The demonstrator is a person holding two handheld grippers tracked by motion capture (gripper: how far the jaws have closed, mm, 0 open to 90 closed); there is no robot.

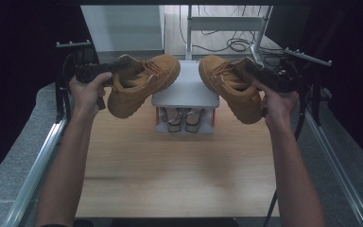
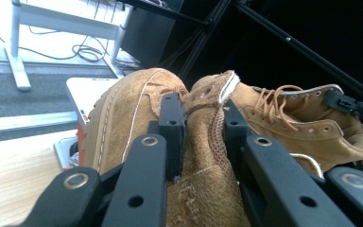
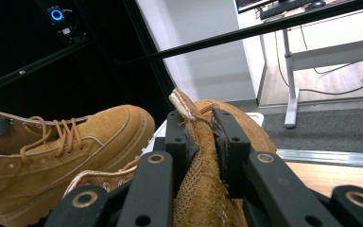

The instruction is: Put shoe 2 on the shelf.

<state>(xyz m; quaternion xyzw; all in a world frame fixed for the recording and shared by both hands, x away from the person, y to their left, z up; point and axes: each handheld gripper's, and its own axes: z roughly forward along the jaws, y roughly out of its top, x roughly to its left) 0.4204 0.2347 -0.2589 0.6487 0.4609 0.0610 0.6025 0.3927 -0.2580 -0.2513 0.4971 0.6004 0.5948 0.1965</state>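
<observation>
You have both tan suede lace-up boots in the air over the far half of the pale wooden table (image 1: 170, 165), toes turned in toward each other. Your left gripper (image 2: 199, 125) is clamped on the padded collar of the left boot (image 1: 139, 82), jaws narrow with the soft mesh-lined edge pinched between them; your right gripper (image 3: 201, 137) pinches the tongue-and-collar edge of the right boot (image 1: 231, 85) the same way.

Judging by the thick lugged soles, each boot is fairly heavy at the bottom and stiff there, while the collar you hold is soft and folds. Expect the boot to hang and swing from that edge; a firm bite deep on the collar looks safer than the thin rim, which could slide out.

Just beyond and below the toes stands a small white two-tier shoe rack (image 1: 185, 90) with orange side posts. Its top shelf looks bare; the lower shelf holds a pair of light-coloured strapped sandals (image 1: 183, 119), side by side
</observation>
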